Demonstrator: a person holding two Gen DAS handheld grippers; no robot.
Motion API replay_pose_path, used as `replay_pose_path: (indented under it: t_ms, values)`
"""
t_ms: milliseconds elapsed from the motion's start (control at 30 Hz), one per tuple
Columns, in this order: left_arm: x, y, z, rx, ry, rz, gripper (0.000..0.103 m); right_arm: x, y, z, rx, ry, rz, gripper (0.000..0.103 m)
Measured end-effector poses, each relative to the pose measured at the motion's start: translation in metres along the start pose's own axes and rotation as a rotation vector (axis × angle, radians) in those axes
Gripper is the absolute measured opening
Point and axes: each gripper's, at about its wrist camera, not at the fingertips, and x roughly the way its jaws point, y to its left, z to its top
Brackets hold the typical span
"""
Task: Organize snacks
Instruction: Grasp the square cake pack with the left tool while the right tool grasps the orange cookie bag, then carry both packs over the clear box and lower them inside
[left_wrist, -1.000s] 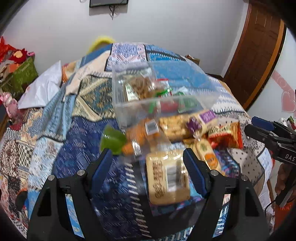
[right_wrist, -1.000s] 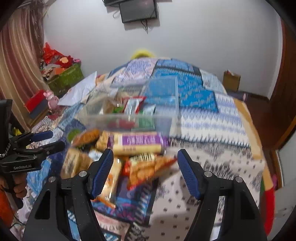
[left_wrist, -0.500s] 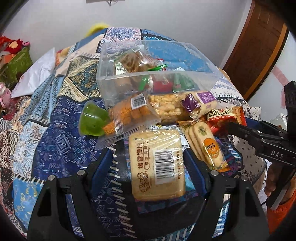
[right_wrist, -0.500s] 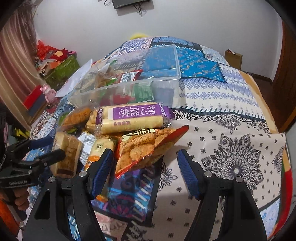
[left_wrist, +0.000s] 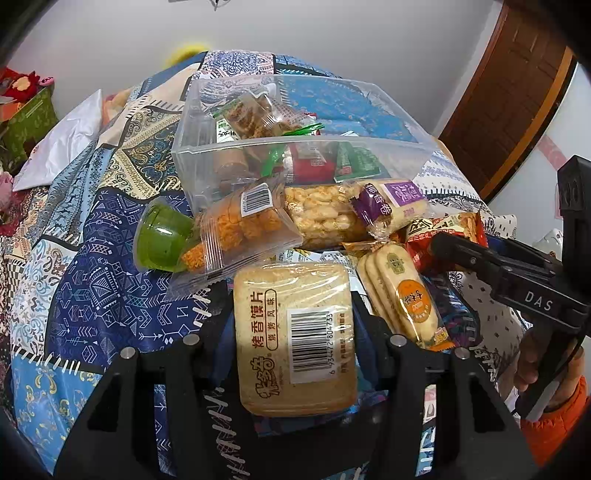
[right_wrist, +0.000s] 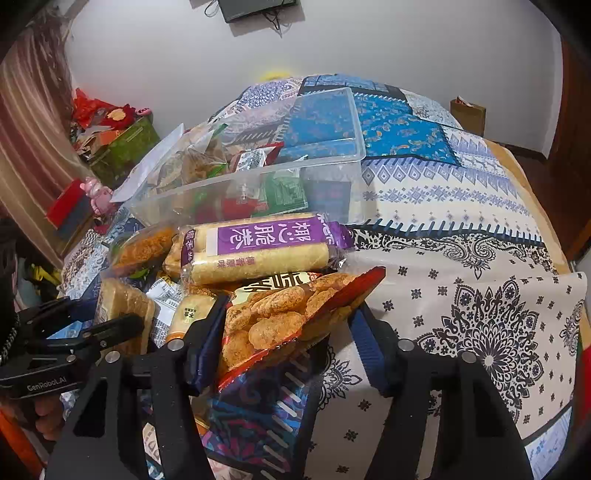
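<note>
- Snacks, left wrist view: a clear plastic bin (left_wrist: 236, 173) on the patterned bedspread (left_wrist: 92, 266) already holds several packets, so part of the sorting looks done. Outside it, against its near wall, lie a green jelly cup (left_wrist: 162, 240), a clear packet of orange puffs (left_wrist: 240, 229), a purple-labelled rice roll pack (left_wrist: 391, 203), a red packet (left_wrist: 447, 236) and a sleeve of round crackers (left_wrist: 402, 295).
- Same view: the left gripper (left_wrist: 293, 339) has the pale toasted bun slice packet (left_wrist: 295, 343) between its jaws, which are closing. The packet fills the gap and both sides appear to touch it, so I judge it gripped but not yet lifted.
- Right wrist view: the right gripper (right_wrist: 290, 336) straddles the red packet of fried crackers (right_wrist: 280, 321). Its jaws are closing too; the left pad touches the wrapper, while the right pad seems just clear of it.
- Same view: the rice roll pack (right_wrist: 258, 247) and the bun slice packet (right_wrist: 125, 306) lie between this gripper and the bin (right_wrist: 325, 181), whose right half looks largely empty.
- Judgement: the task is roughly midway. Two packets are being picked up and at least four more wait outside the bin.
</note>
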Motion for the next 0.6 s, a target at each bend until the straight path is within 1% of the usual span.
replay_pose_path:
  t_ms: [267, 467, 600]
  values:
    - [-0.014, -0.004, -0.004, 0.014, -0.023, 0.001, 0.054, -0.016, 0.0, 0.0, -0.001, -0.034, -0.009, 0.056]
    - [-0.034, -0.009, -0.002, 0.022, -0.066, -0.006, 0.054, -0.037, 0.004, 0.002, -0.018, -0.082, -0.031, 0.055]
    - [-0.05, -0.013, 0.002, 0.031, -0.108, -0.004, 0.054, -0.051, 0.006, 0.006, -0.022, -0.115, -0.02, 0.055]
